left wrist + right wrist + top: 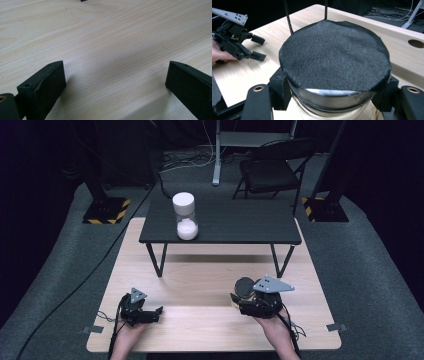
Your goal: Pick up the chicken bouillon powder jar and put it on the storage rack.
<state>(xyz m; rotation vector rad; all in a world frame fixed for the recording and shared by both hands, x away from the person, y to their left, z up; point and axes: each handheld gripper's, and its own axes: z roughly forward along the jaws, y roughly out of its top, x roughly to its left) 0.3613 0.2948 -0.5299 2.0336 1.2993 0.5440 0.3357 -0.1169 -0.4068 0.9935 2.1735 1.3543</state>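
Note:
My right gripper (243, 296) is shut on a jar (244, 286) with a round black felt-covered lid, held just above the wooden table (200, 270) at the front right. In the right gripper view the lid (334, 55) sits over a metal rim and a glass body with pale contents, and the jaws press on both sides of it below the rim. My left gripper (158, 315) rests on the table at the front left, open, with nothing between its fingers (47, 82). It lies to the left in the right gripper view (258, 47).
A low black table (240, 222) stands on the far half of the wooden table. On its left part stands a clear container (185, 216) with a white cap and white contents. A black folding chair (272, 167) is behind. A round hole (417, 43) marks the tabletop.

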